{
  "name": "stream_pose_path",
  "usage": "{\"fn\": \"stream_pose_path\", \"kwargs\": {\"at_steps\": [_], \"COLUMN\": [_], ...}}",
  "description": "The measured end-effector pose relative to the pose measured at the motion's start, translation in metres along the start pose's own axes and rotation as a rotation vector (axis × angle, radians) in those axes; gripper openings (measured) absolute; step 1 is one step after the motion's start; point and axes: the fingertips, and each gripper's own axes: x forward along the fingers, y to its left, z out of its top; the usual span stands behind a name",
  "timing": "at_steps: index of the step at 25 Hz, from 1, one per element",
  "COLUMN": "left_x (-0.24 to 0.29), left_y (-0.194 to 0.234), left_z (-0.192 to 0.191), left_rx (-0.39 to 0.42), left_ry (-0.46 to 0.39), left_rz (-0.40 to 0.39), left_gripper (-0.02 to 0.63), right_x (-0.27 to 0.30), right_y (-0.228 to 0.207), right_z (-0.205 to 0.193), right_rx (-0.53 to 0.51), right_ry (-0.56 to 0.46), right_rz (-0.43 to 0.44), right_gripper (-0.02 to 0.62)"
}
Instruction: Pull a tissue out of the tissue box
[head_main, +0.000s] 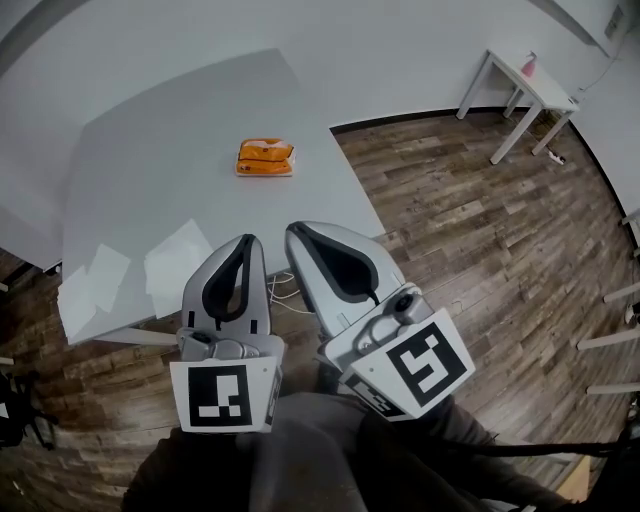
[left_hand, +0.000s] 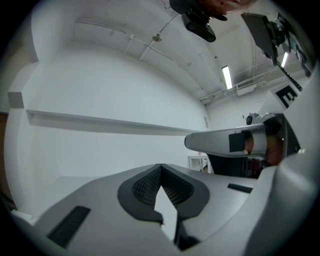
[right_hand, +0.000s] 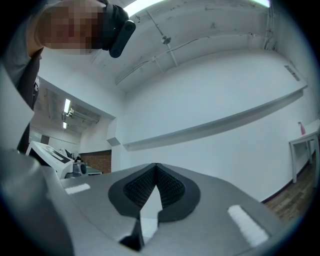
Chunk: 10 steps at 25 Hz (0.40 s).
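The tissue box (head_main: 265, 157) lies far on the worktop (head_main: 160, 150), long axis left-right. The left gripper (head_main: 245, 241) and right gripper (head_main: 297, 231) are both closed and empty, about equally distant.

Clear across the tabletop (head_main: 150, 140) from near edge to the orange tissue box (head_main: 265, 158), and open round it on every side. At near left only flat white sheets (head_main: 175, 262), perhaps tissues. Far right, well apart, a small white table (head_main: 545, 88).

No word or number can be read. The marker cube (head_main: 222, 396) on the left gripper (head_main: 245, 242) and the one on the right gripper (head_main: 298, 230) carry only black-and-white square patterns. The print on the orange tissue box (head_main: 265, 158) is too small to read.
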Motion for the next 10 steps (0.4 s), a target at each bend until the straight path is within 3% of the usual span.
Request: {"fn": "stream_pose_path", "kwargs": {"at_steps": [10], "left_x": [-0.0061], "left_y": [-0.0023], "left_z": [-0.0014], "left_rx": [-0.007], "left_ry": [0.007], "left_rz": [-0.010], "left_gripper": [0.000], "right_x": [-0.0016], "right_y": [0.0053], "right_z": [0.0007], "right_rx": [-0.010], "right_ry": [0.009], "right_rz": [0.001], "right_gripper": [0.002]}}
